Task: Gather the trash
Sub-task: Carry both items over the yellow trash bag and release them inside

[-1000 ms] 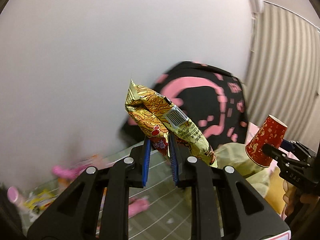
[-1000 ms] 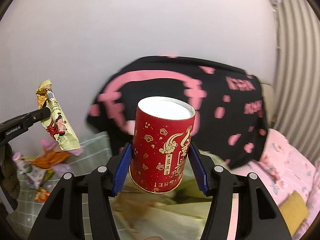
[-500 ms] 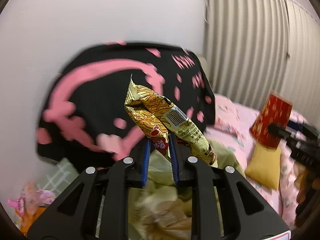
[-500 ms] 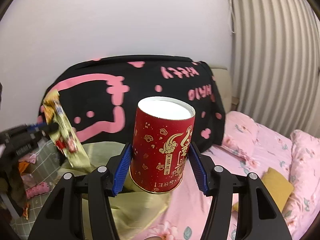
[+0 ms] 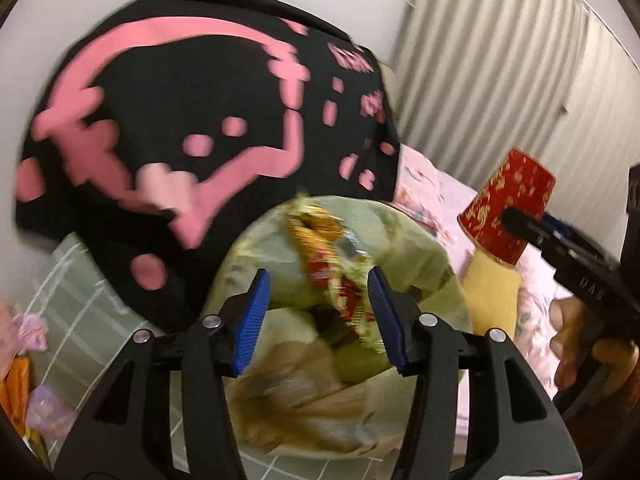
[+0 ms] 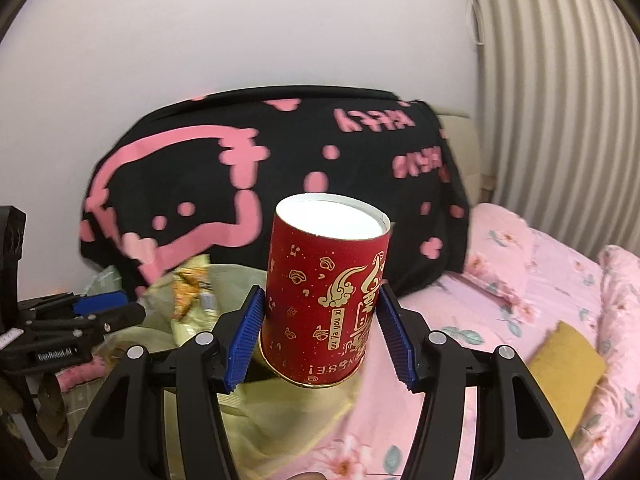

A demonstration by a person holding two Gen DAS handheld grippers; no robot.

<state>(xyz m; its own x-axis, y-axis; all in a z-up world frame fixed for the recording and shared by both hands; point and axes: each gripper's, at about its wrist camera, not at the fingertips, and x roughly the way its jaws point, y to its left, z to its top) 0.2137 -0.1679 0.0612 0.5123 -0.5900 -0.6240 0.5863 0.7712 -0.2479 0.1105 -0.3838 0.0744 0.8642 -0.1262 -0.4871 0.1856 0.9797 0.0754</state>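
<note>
Yellow snack wrapper: between the left gripper's opening jaws, dropping into the green trash bag below. Red paper cup: pinched in the right gripper; likely next, release over the bag.

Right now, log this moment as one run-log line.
left gripper: jaws opening, snack wrapper loose between them over trash bag | right gripper: shut on red paper cup
</note>
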